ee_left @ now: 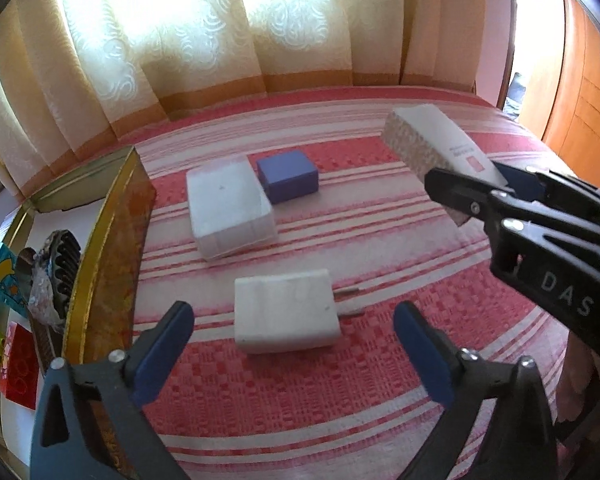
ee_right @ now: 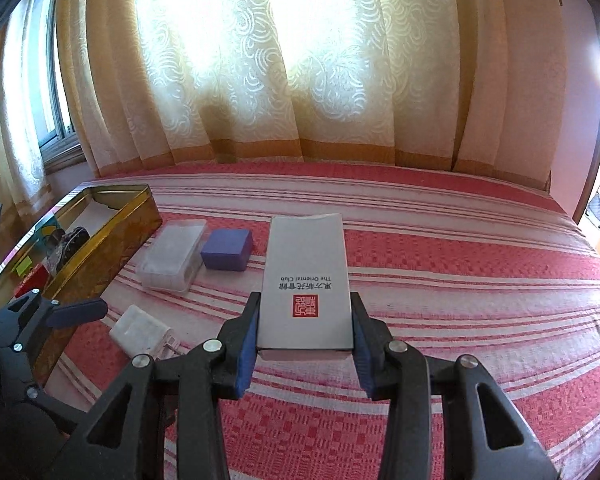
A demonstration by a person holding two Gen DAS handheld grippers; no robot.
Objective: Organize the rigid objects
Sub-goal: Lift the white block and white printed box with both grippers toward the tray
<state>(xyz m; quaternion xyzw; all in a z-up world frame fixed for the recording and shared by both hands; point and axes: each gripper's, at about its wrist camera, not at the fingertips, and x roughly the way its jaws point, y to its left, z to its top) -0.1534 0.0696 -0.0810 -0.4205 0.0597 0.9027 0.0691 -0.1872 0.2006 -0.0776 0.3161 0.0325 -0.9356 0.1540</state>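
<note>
My right gripper (ee_right: 305, 330) is shut on a flat white box with a red seal (ee_right: 306, 280), held above the striped bedspread; the same box (ee_left: 440, 144) shows at the upper right of the left wrist view. My left gripper (ee_left: 294, 334) stands open, its blue pads on either side of a white charger (ee_left: 286, 310) without touching it. The charger (ee_right: 140, 330) lies on the bed. Beyond it sit a clear plastic box (ee_left: 228, 206) and a blue block (ee_left: 288, 176). A gold tin (ee_left: 108, 248) stands open at the left.
The gold tin (ee_right: 100, 248) holds a dark comb-like piece (ee_left: 62, 268), a red item (ee_left: 18, 364) and coloured cards. Curtains (ee_right: 300, 60) hang behind the bed. A wooden wardrobe (ee_left: 576, 92) stands at the right. The bedspread (ee_right: 480, 300) stretches to the right.
</note>
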